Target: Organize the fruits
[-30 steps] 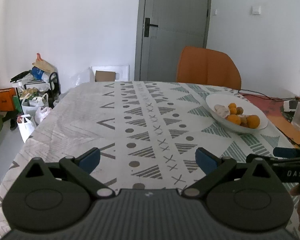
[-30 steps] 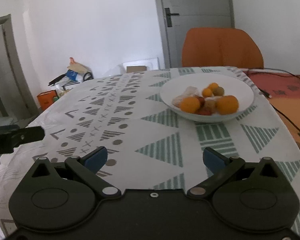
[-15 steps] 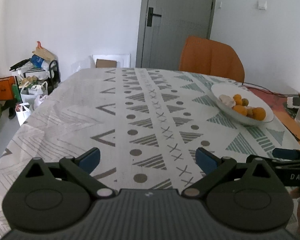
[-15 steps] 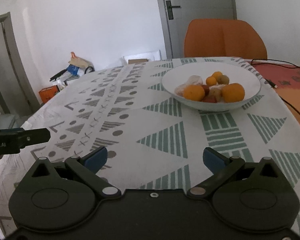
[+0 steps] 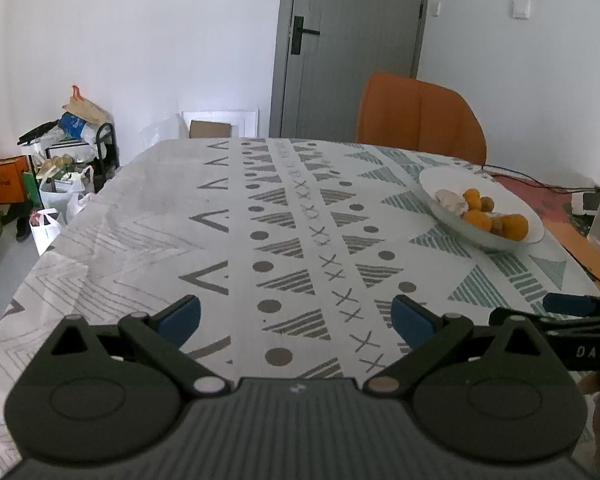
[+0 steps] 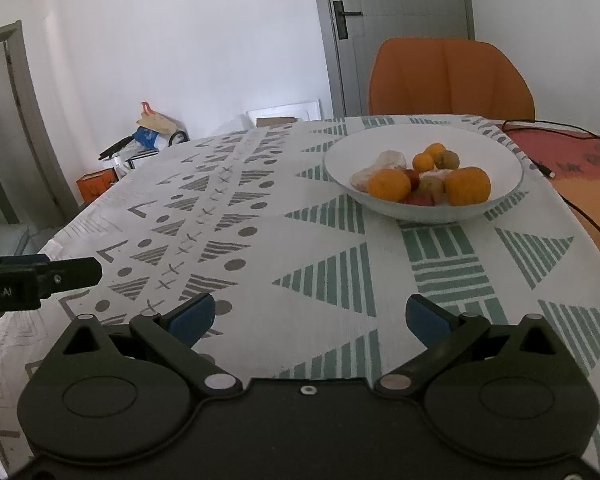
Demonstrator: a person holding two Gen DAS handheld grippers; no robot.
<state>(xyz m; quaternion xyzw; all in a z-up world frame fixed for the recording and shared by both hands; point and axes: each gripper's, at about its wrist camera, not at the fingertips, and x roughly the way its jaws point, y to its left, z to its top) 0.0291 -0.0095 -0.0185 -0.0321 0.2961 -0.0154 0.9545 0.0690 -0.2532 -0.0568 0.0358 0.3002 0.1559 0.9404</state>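
Both grippers hang low over the near edge of the patterned tablecloth [image 6: 284, 240] with nothing between their blue tips: the right gripper [image 6: 308, 318] is spread wide and faces the white bowl [image 6: 500, 160], and the left gripper [image 5: 296, 316] is just as wide, to the left of the bowl. All the fruits [image 6: 424, 178] in view lie piled inside the bowl: two large oranges at its near side, smaller orange and brownish ones behind, something pale at its left; none shows on the cloth around the bowl. That fits either a sorting about to start or one just ended. Any reach into the bowl should come from above, taking one top fruit lightly so the round ones beside it do not roll.
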